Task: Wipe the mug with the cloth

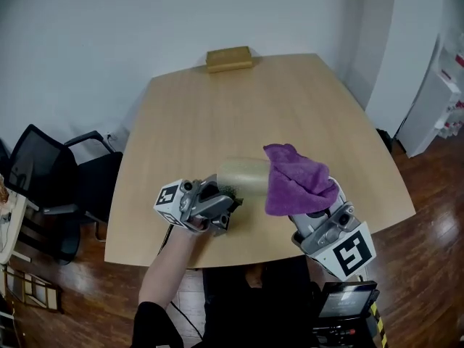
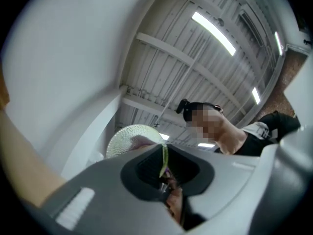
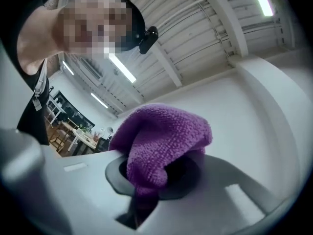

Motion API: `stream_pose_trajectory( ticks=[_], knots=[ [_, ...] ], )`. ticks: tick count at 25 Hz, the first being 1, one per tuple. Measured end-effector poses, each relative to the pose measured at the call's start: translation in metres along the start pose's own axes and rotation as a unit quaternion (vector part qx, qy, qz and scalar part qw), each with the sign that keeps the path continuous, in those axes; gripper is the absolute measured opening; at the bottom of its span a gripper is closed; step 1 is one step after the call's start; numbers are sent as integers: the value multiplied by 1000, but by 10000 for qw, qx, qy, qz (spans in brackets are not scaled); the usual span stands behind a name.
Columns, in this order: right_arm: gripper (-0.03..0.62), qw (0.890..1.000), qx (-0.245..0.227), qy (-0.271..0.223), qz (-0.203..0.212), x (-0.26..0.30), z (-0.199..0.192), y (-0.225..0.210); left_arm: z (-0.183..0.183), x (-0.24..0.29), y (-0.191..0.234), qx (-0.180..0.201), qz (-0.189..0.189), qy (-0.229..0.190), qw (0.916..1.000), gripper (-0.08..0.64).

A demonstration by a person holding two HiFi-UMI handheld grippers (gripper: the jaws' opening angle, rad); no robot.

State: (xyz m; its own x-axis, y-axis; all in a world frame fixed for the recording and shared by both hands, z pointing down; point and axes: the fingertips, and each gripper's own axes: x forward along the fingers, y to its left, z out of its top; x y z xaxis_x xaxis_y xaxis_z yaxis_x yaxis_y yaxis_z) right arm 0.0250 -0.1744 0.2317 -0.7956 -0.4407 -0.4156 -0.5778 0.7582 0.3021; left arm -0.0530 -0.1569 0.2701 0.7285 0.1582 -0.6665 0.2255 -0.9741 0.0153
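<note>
In the head view my left gripper [image 1: 223, 203] holds a pale green, see-through mug [image 1: 243, 174] tipped on its side above the table's near edge. The left gripper view shows the mug's thin wall [image 2: 164, 160] pinched between the jaws of my left gripper [image 2: 164, 182], and its dimpled body [image 2: 131, 137] rises beyond them. My right gripper [image 1: 313, 213] is shut on a purple cloth [image 1: 297, 178], which drapes against the mug's right end. In the right gripper view the cloth [image 3: 161, 141] bulges up out of my right gripper [image 3: 145, 196] and hides the mug.
The wooden table [image 1: 239, 100] bears a tan box [image 1: 229, 58] at its far edge. A black chair [image 1: 45, 180] stands at the left and a white shelf unit [image 1: 433, 104] at the right. A dark device [image 1: 348, 303] sits below the right gripper.
</note>
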Motion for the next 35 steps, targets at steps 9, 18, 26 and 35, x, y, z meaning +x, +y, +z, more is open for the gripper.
stream_pose_trajectory(
  ticks=[9, 18, 26, 35],
  knots=[
    [35, 9981, 390, 122, -457, -12, -14, -39, -8, -2, 16, 205, 376, 364, 9984, 43],
    [35, 9920, 721, 697, -771, -13, -68, -52, -2, -8, 24, 267, 582, 228, 9977, 43],
    [35, 9968, 599, 115, -525, -2, -32, -35, -3, -4, 22, 260, 502, 313, 9979, 43],
    [35, 9862, 1148, 512, -1074, -21, -69, -65, -10, -11, 29, 313, 791, 496, 9951, 43]
  ],
)
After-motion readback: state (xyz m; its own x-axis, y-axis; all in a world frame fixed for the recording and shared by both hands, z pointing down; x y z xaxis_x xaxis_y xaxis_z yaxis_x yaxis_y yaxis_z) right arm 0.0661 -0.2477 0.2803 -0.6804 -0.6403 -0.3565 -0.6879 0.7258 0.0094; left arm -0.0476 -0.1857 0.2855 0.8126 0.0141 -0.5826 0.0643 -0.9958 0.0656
